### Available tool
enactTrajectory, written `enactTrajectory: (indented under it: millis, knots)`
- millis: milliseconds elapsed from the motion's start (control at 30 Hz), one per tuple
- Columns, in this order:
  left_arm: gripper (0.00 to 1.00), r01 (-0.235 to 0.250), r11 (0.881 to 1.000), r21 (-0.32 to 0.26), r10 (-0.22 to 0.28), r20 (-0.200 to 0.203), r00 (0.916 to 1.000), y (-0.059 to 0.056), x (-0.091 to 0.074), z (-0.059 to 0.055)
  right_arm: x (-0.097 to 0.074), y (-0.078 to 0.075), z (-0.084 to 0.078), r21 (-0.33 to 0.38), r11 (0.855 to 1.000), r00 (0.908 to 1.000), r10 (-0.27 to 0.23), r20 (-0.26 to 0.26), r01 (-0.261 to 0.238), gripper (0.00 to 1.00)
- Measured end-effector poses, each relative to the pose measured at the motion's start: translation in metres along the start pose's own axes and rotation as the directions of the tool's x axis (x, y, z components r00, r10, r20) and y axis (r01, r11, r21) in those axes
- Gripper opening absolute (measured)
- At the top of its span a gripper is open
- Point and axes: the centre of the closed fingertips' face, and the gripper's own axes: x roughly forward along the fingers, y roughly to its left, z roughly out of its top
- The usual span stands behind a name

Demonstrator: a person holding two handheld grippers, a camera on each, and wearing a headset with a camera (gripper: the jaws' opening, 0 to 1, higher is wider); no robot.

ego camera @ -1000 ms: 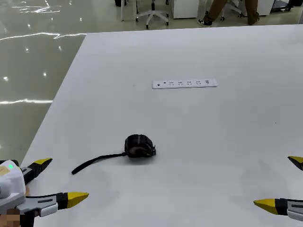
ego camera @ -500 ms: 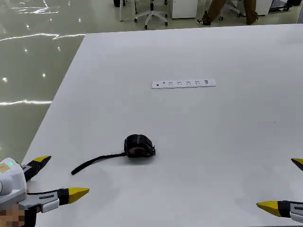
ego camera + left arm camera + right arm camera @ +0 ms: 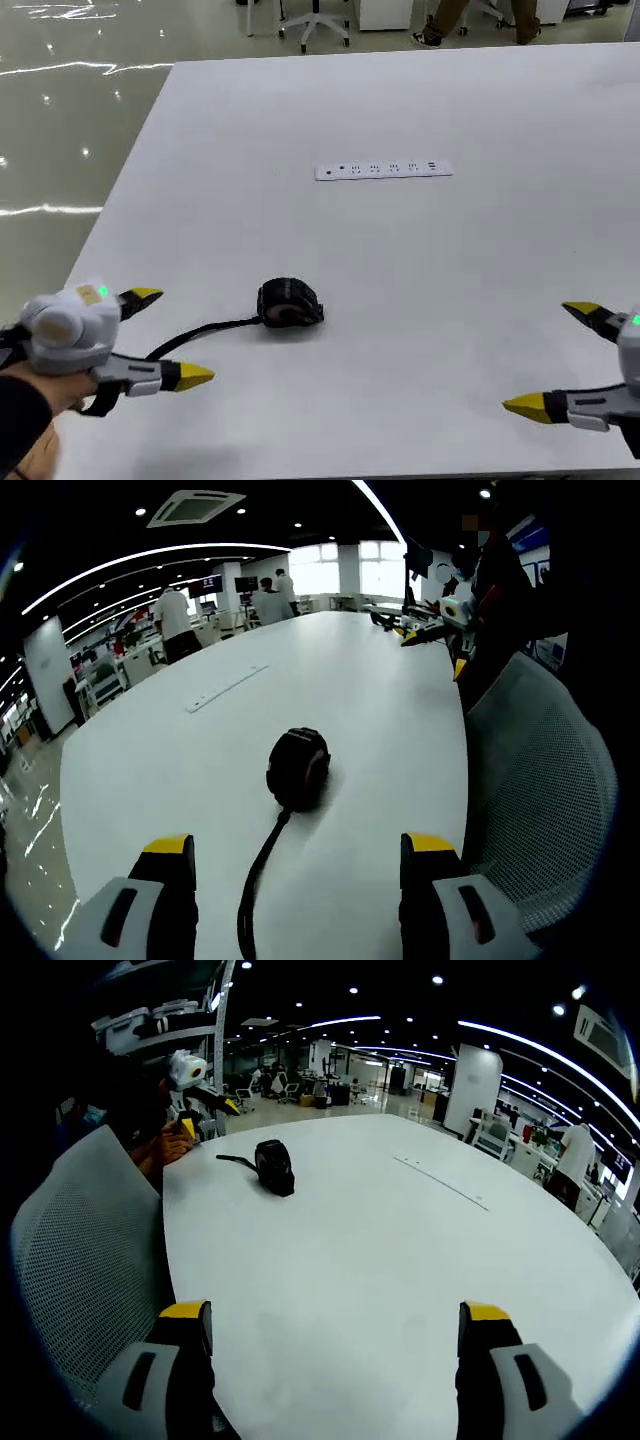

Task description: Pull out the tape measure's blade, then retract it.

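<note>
Forward came the left gripper (image 3: 175, 335), jaws wide, hiding the strap (image 3: 210, 328) end of the tape measure (image 3: 289, 303); the right gripper (image 3: 548, 356), also wide, sat partly cut off.

Matt black tape measure (image 3: 290, 303) just ahead of left gripper (image 3: 178, 336); smooth matt white tabletop (image 3: 400, 260); glossy floor (image 3: 60, 120) beyond.

White table (image 3: 480, 300) bearing tape measure (image 3: 289, 303) and power strip (image 3: 383, 170)

The strap (image 3: 262, 855) is cut off at its near end by the left gripper view's edge. My right gripper (image 3: 545, 357) is cut at the head view's right edge. Power strip (image 3: 383, 169) markings are too small to read.
</note>
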Motion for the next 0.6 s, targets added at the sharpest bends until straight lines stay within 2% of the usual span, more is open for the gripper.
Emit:
enactTrajectory:
  millis: [67, 100, 167, 200, 300, 367, 400, 433, 467, 500, 533, 567, 600]
  knots:
    - [0.72, 0.04, 0.998, 0.042, -0.039, -0.039, 0.9985, 0.009, 0.025, 0.012, 0.021, 0.001, 0.015, -0.032, 0.999, 0.9994, 0.035, 0.0, -0.034, 0.96]
    - [0.71, 0.058, 0.997, 0.043, -0.055, -0.057, 0.9968, 0.011, 0.037, 0.015, 0.03, 0.001, 0.022, -0.042, 0.998, 0.9987, 0.052, -0.004, -0.052, 0.95]
    - [0.7, 0.089, 0.993, 0.074, -0.081, -0.108, 0.9908, 0.017, 0.062, 0.02, 0.053, 0.003, 0.038, -0.057, 0.994, 0.996, 0.089, 0.001, -0.089, 0.94]
    - [0.67, 0.111, 0.989, 0.102, -0.096, -0.145, 0.9848, 0.019, 0.076, 0.02, 0.066, 0.004, 0.046, -0.067, 0.992, 0.9939, 0.11, -0.01, -0.11, 0.92]
    - [0.64, 0.138, 0.976, 0.167, -0.102, -0.208, 0.9728, 0.018, 0.103, 0.02, 0.097, 0.006, 0.061, -0.112, 0.979, 0.9856, 0.165, -0.038, -0.168, 0.91]
    - [0.59, 0.193, 0.965, 0.178, -0.149, -0.234, 0.9607, 0.009, 0.113, 0.02, 0.113, 0.011, 0.068, -0.136, 0.969, 0.9781, 0.203, -0.046, -0.207, 0.89]
    - [0.5, 0.228, 0.947, 0.225, -0.169, -0.252, 0.9529, 0.004, 0.118, 0.019, 0.124, 0.013, 0.073, -0.155, 0.962, 0.9737, 0.22, -0.06, -0.227, 0.88]
    - [0.4, 0.258, 0.922, 0.289, -0.177, -0.279, 0.9439, 0.001, 0.12, 0.018, 0.13, 0.016, 0.077, -0.169, 0.956, 0.9707, 0.23, -0.068, -0.239, 0.87]
    - [0.32, 0.35, 0.887, 0.302, -0.245, -0.335, 0.9099, -0.013, 0.118, 0.011, 0.139, 0.02, 0.082, -0.179, 0.95, 0.9662, 0.247, -0.073, -0.257, 0.86]
    - [0.32, 0.322, 0.87, 0.374, -0.194, -0.339, 0.9203, -0.002, 0.119, 0.015, 0.145, 0.024, 0.084, -0.182, 0.944, 0.9614, 0.264, -0.079, -0.274, 0.84]
    - [0.32, 0.324, 0.881, 0.344, -0.203, -0.343, 0.9169, -0.002, 0.12, 0.012, 0.15, 0.026, 0.086, -0.187, 0.939, 0.9573, 0.277, -0.082, -0.288, 0.83]
    - [0.32, 0.344, 0.87, 0.354, -0.219, -0.347, 0.9119, -0.003, 0.119, 0.012, 0.156, 0.03, 0.088, -0.196, 0.934, 0.954, 0.287, -0.086, -0.299, 0.8]
    - [0.31, 0.355, 0.86, 0.367, -0.227, -0.347, 0.9099, -0.004, 0.117, 0.011, 0.163, 0.033, 0.089, -0.212, 0.923, 0.9468, 0.304, -0.104, -0.32, 0.78]
